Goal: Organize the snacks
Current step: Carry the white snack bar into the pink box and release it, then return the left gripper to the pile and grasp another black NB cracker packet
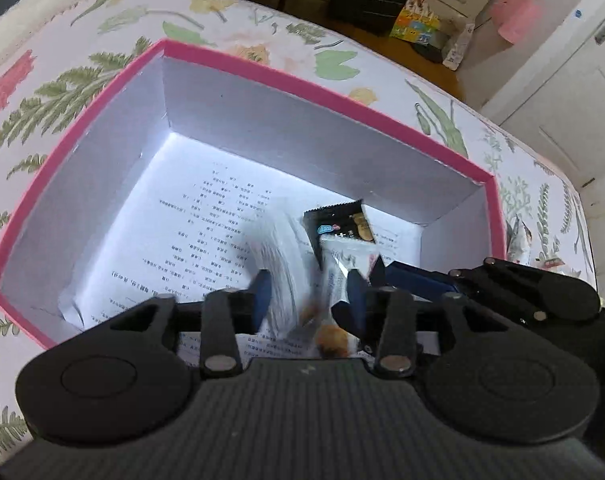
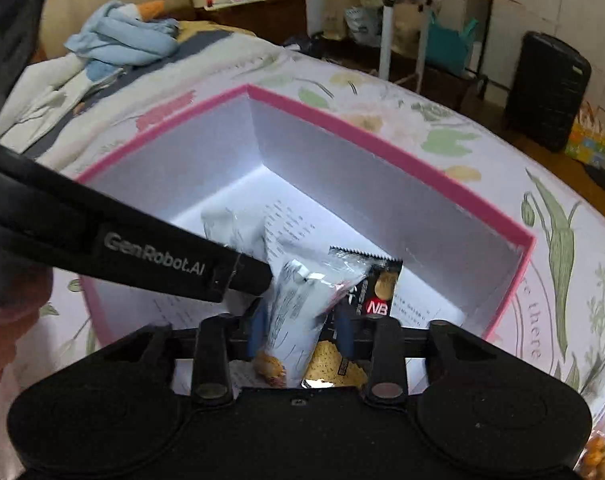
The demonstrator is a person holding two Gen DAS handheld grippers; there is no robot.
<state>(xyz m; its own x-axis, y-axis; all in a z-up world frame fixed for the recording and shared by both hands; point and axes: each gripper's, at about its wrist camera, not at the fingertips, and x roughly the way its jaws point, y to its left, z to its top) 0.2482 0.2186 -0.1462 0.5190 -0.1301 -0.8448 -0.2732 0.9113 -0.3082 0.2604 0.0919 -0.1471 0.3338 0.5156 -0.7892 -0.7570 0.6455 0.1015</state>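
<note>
Both the left gripper (image 1: 308, 300) and right gripper (image 2: 300, 316) are matte black, with blue-padded jaws, silver rivets, white "GenRobot.AI" lettering.

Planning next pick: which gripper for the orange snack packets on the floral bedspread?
Right. The orange snack packets lie outside the pink-rimmed cardboard box, beside the right gripper; the left gripper is farther over.

One pink-rimmed box (image 2: 506, 280) holds three snack packets, two white (image 2: 298, 312) and one black (image 2: 378, 292), over one printed paper sheet (image 1: 174, 240), while two tongs, left (image 1: 308, 300) and right (image 2: 300, 322), hover above it on one bed (image 1: 262, 44).
</note>
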